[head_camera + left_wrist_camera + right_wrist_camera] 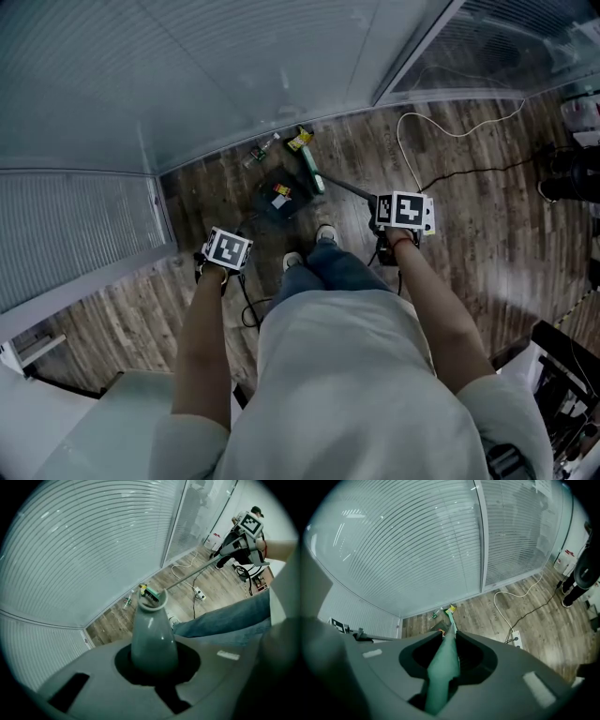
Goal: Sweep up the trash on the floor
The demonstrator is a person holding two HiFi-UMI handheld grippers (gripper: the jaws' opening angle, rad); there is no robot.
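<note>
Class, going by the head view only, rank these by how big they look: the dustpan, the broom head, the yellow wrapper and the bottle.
1. dustpan
2. broom head
3. yellow wrapper and bottle: both tiny and look alike, so I can't rank them.

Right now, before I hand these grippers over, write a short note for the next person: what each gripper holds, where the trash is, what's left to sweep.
Left gripper: shut on the grey dustpan handle.
Right gripper: shut on the green broom handle.
The dustpan sits on the wood floor ahead of the feet, with the broom head at its right edge.
Done: a red and yellow scrap seems to be in the pan.
Left: the yellow wrapper and small bottle lie beyond the pan, by the glass wall.
</note>
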